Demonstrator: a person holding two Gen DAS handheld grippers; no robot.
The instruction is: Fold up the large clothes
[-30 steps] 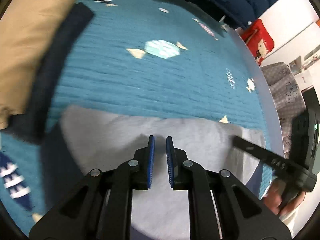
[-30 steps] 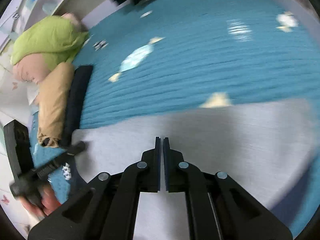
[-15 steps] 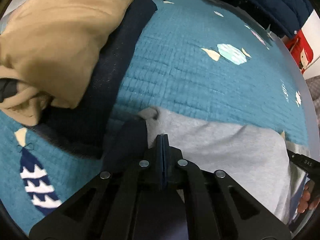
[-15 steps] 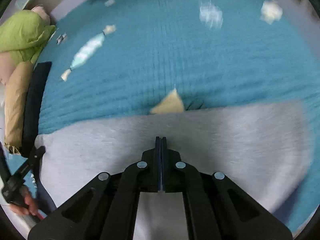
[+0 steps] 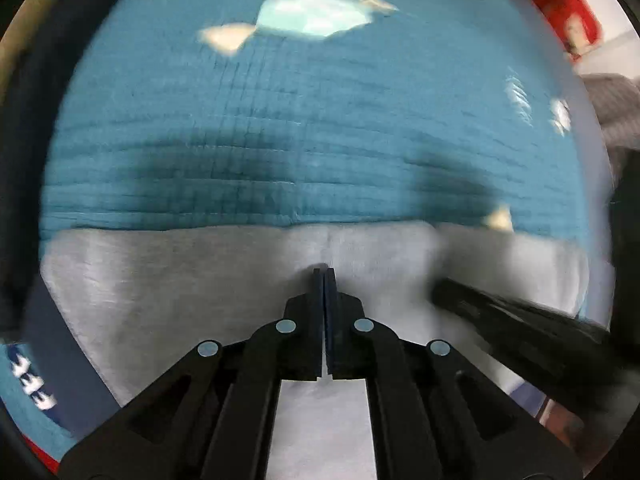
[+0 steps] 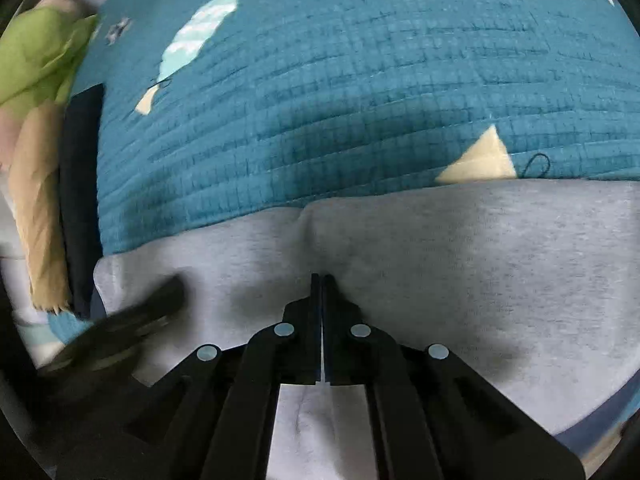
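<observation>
A light grey garment (image 5: 160,280) lies spread flat on a teal quilt (image 5: 280,120), its far edge running straight across both views. My left gripper (image 5: 324,270) is shut, its tips down on the grey cloth just inside that edge. I see no cloth between its pads. The right gripper's dark fingers (image 5: 500,320) show blurred close by on the right. In the right wrist view the right gripper (image 6: 322,276) is shut on the grey garment (image 6: 480,248) too, below a small pucker in the edge. The blurred left gripper (image 6: 132,320) is at the lower left.
A dark navy folded garment (image 6: 80,184), a tan one (image 6: 36,208) and a green one (image 6: 32,52) are stacked along the quilt's left side. A red item (image 5: 568,12) sits beyond the bed at the upper right. The quilt (image 6: 360,80) stretches away beyond the grey cloth.
The left gripper shut, then swung away from the grey garment's left corner toward the right gripper. The right gripper sank closer to the cloth, and a pucker appeared at the edge.
</observation>
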